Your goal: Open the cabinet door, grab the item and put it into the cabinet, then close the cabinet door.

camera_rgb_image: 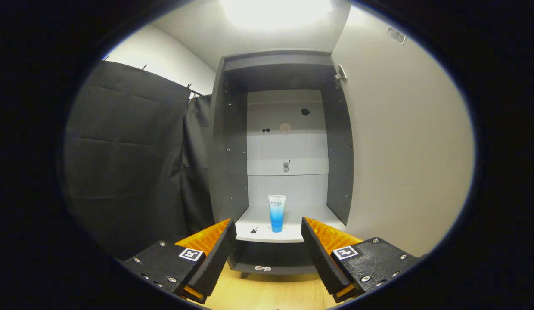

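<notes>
One tube stands upright (cap down) in the cabinet; tongs released.

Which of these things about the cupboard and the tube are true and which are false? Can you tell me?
1. The cabinet door is open. True.
2. The blue-and-white tube lies flat on the floor. False: it stands upright on the cabinet's shelf.
3. The gripper is squeezing the tube. False: its fingers are open, and the tube is beyond them.
4. A black curtain hangs beside the cabinet. True.
5. The floor below the cabinet looks wooden. True.
</notes>
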